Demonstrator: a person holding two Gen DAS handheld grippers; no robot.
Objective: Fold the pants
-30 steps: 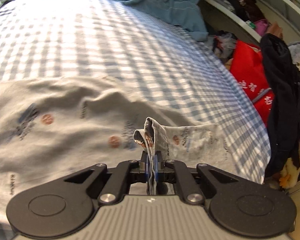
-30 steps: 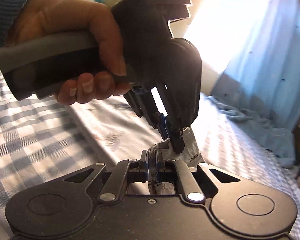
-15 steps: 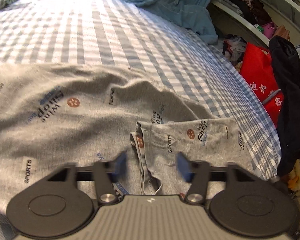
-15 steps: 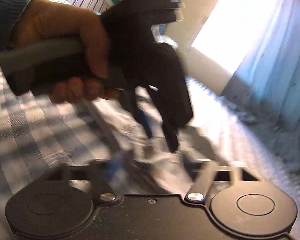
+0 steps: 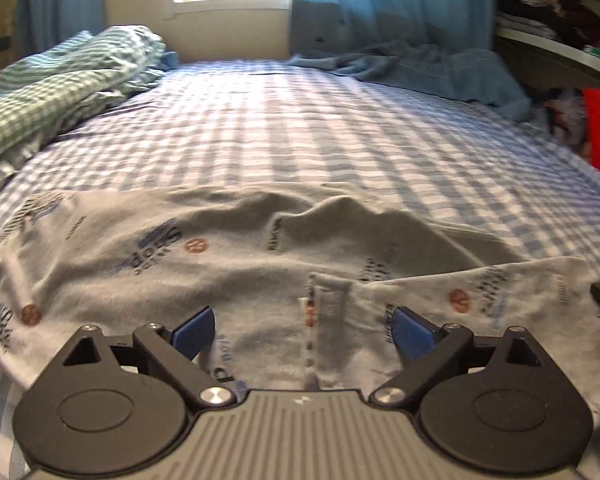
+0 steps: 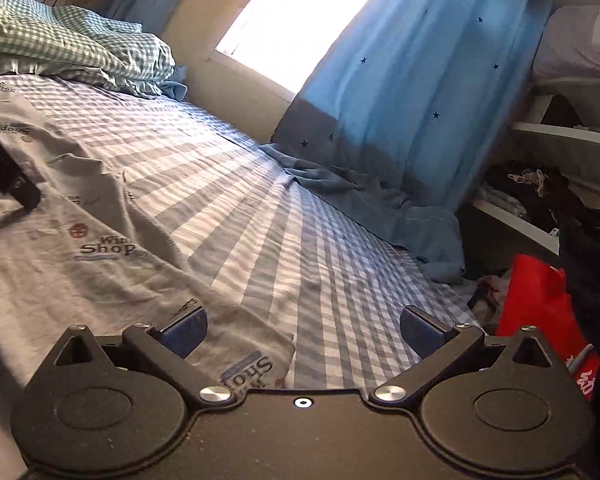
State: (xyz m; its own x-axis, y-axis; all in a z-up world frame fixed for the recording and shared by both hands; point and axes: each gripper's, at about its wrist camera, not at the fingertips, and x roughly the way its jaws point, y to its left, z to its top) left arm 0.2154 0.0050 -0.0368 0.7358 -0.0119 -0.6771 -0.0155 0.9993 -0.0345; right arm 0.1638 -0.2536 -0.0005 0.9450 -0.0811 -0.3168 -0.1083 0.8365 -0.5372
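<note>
Each hand-held gripper (image 5: 304,330) (image 6: 303,326) has black linkage arms, silver screws and blue pads (image 5: 194,330).

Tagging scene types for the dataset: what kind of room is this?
Most likely a bedroom at home: the grey printed pants lie on a bed with a blue checked sheet, a rumpled green checked quilt at its head, and blue curtains hang by a bright window.

Grey printed pants (image 5: 228,280) on a blue-and-white checked sheet (image 5: 340,140).

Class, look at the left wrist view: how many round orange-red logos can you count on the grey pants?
3 on the grey pants: one far left, one left of centre, one on the right flap. Folds or the tool may hide more.
</note>
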